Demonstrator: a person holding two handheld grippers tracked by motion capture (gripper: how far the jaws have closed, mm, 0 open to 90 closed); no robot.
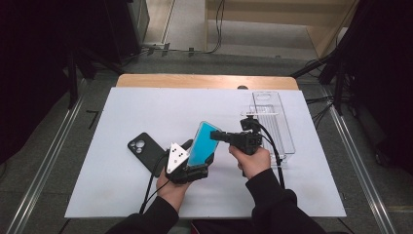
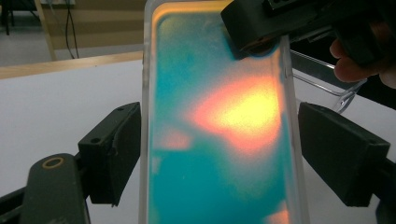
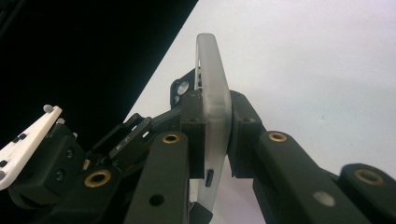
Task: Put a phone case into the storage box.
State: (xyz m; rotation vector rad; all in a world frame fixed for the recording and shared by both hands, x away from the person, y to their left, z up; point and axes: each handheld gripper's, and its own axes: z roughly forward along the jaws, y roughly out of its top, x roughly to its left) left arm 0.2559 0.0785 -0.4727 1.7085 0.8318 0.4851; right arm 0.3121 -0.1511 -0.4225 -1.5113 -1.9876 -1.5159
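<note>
My left tongs (image 1: 197,168) hold the phone (image 1: 202,144) by its two long sides near the lower end, lifted off the table (image 1: 122,195) with the teal face tilted toward me and its long axis running up and away. In the left gripper view the pads stand either side of the clear bumper (image 2: 145,116), at or very near the edge; I take it as a clamp, since the phone stands up from them. My right tongs (image 1: 216,135) come in from the right, level, and are pinched together on the phone's upper edge; the right gripper view shows both pads pressed flat on the frosted rim (image 3: 214,98). So the phone lies between my hands, gripped across its width below and through its thickness above, and any peel or pull will likely run along that long axis. A black case (image 1: 144,148) lies just left of my left tongs; a clear tray (image 1: 272,122) sits behind my right hand. The room toward me is free.
</note>
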